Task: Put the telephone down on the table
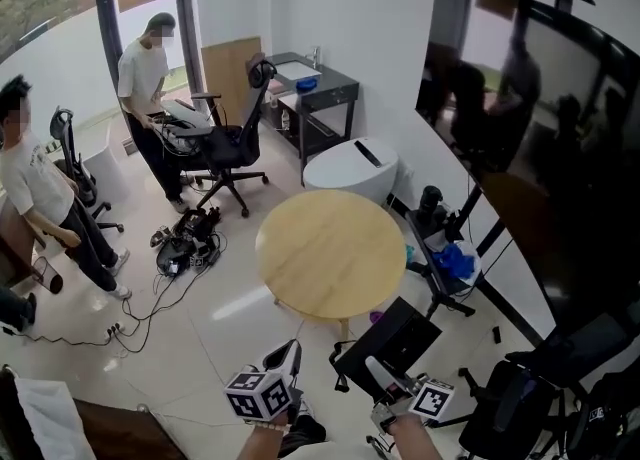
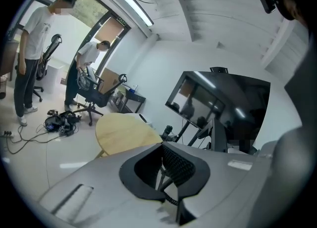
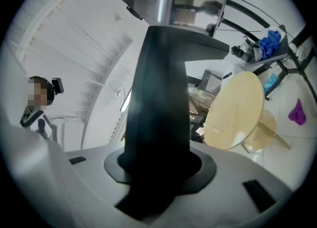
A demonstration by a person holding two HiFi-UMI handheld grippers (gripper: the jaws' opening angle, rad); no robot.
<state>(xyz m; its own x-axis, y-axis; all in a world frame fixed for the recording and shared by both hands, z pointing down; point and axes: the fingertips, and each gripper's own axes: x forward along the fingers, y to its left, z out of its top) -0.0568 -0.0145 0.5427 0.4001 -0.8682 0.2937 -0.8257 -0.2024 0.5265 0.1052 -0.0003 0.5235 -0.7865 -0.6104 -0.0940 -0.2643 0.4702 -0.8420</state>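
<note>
The telephone (image 1: 395,340) is a flat black slab, and my right gripper (image 1: 385,376) is shut on it at the bottom of the head view, short of the round wooden table (image 1: 330,248). In the right gripper view the telephone (image 3: 158,98) stands up between the jaws of that gripper (image 3: 158,167), with the table (image 3: 237,113) beyond it on the right. My left gripper (image 1: 287,356) is beside it on the left, its jaws together. A thin coiled cord (image 2: 171,199) shows in the dark hollow of that gripper (image 2: 163,172); whether it is pinched is unclear. The table (image 2: 124,133) lies ahead.
Two people (image 1: 40,198) (image 1: 145,78) are at the left by an office chair (image 1: 232,143). Cables and gear (image 1: 185,248) litter the floor. A large dark screen (image 1: 540,128) stands at the right, with a low stand holding blue cloth (image 1: 452,260). Black chairs (image 1: 560,388) crowd the bottom right.
</note>
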